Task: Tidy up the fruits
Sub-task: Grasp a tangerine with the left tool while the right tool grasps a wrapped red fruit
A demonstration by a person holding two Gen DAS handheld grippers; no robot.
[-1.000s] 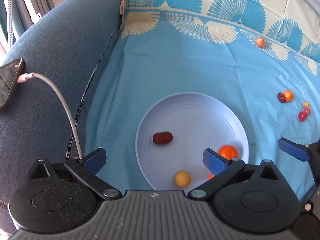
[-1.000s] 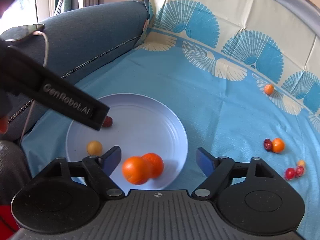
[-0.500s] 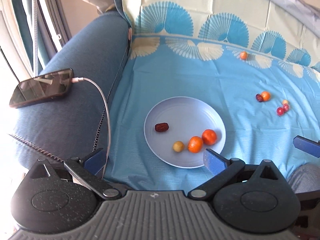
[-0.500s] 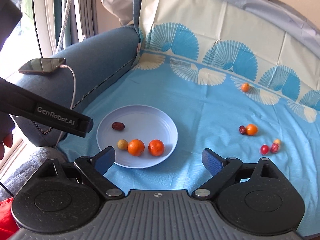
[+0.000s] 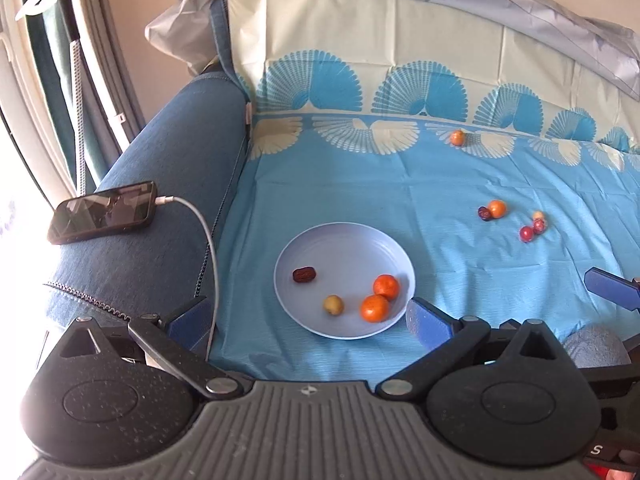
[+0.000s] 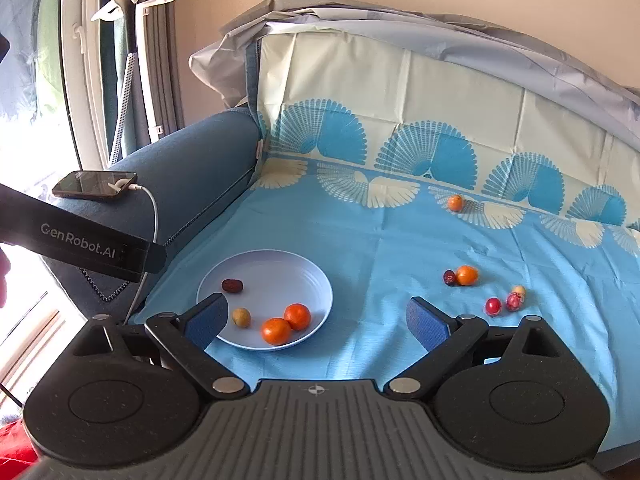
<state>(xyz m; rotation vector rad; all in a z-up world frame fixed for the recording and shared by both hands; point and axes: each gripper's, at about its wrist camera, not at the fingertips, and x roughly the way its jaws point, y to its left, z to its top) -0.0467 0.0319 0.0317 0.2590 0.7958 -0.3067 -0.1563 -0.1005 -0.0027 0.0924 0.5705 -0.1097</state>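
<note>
Both grippers had drawn back and up from the pale blue plate (image 6: 280, 258), and the right gripper (image 6: 316, 320), jaws just opening, stood spread and empty. So did the left gripper (image 5: 308, 320), marked "GenRobot.AI". On the plate lay two tangerines (image 6: 286, 323), a yellowish fruit (image 6: 241, 317) and a red date (image 6: 232, 285), long axis left-right. Other fruits (image 6: 466, 275) sat scattered far right on the cloth (image 6: 380, 240).

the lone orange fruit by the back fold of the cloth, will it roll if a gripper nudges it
Probably yes: the orange fruit looks round and sits free on the smooth cloth. It is small, so likely light. The cloth's rise behind it may stop it rolling backward.
</note>
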